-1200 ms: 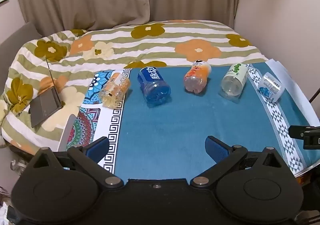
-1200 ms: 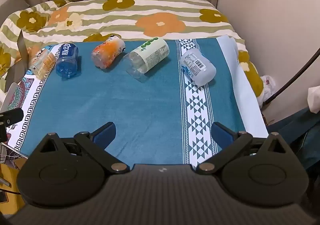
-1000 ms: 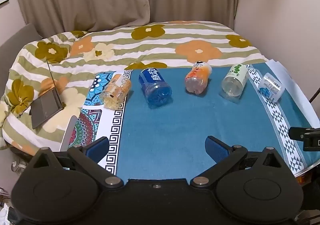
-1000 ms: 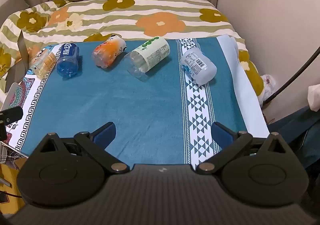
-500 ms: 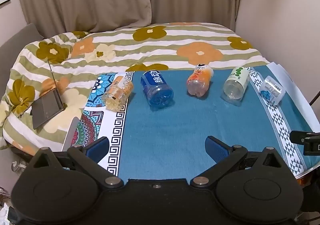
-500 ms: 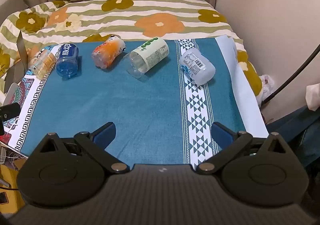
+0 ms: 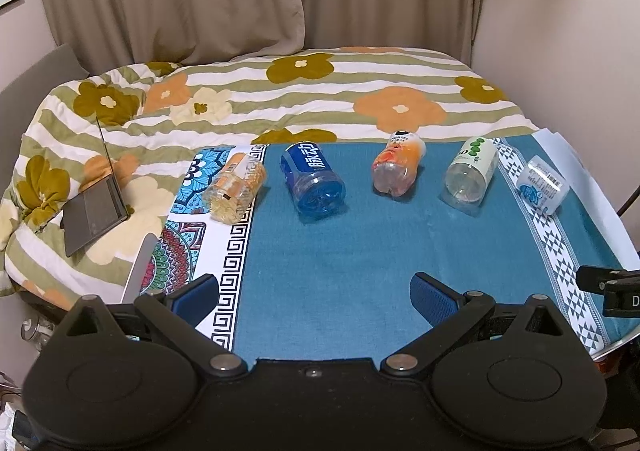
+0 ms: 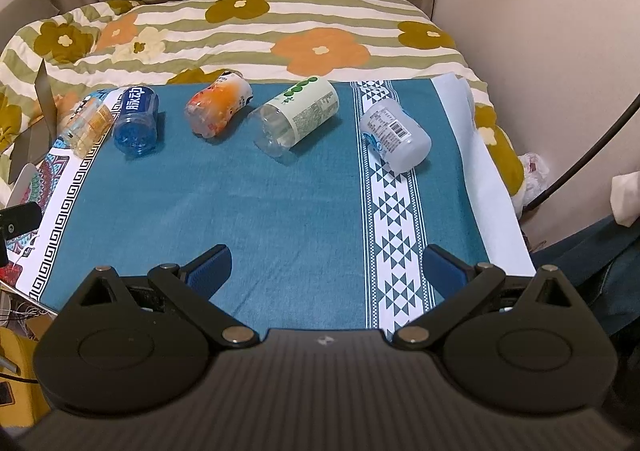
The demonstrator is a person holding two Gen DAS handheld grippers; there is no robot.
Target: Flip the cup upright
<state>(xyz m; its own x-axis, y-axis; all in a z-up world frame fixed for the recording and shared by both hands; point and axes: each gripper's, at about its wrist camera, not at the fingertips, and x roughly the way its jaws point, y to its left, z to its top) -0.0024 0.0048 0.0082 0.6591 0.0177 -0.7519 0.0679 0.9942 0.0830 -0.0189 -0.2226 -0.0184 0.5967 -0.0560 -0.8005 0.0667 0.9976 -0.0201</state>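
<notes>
Several plastic bottle cups lie on their sides in a row at the far side of a blue cloth (image 7: 340, 251): a yellow one (image 7: 235, 187), a blue one (image 7: 313, 179), an orange one (image 7: 398, 164), a green-labelled white one (image 7: 472, 170) and a clear one with a barcode (image 7: 542, 184). The right wrist view shows them too, the blue one (image 8: 136, 119) through to the barcode one (image 8: 394, 135). My left gripper (image 7: 314, 295) is open and empty near the cloth's front edge. My right gripper (image 8: 326, 267) is open and empty, well short of the row.
A flowered quilt (image 7: 320, 91) covers the bed behind the cloth. An open laptop (image 7: 96, 207) rests on it at the left. Curtains hang at the back and a wall (image 8: 540, 51) stands at the right. A black cable (image 8: 580, 163) runs beside the bed.
Both grippers have drawn back and risen slightly, so the row of cups looks a little farther off. The cups have not moved and both jaws stay open.
</notes>
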